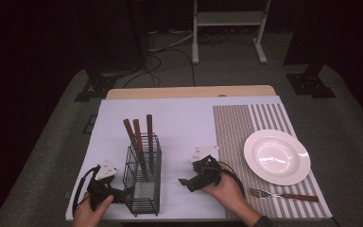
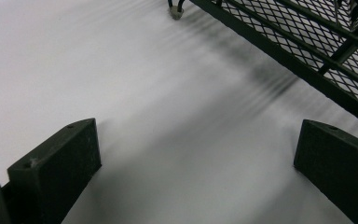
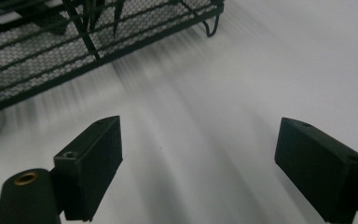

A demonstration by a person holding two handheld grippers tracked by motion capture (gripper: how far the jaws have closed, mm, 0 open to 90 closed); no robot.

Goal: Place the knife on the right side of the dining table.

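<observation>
Both grippers, left (image 2: 196, 172) & right (image 3: 198, 172), sat wide open w/ nothing held beside black wire-mesh cutlery caddy (image 1: 142, 182); 3 wooden-handled utensils (image 1: 138, 135) inside, silver wooden-handled fork (image 1: 283, 194) already by round white plate (image 1: 277, 156).

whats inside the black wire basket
Three utensils with brown wooden handles stand inside the wire basket, leaning left. Their lower ends sit behind the mesh, so their type is unclear.

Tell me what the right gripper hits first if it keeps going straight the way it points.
Probably the black wire-mesh cutlery basket: the open right gripper aims across bare white table cover toward its lower side. Exact heading is unclear.
</observation>
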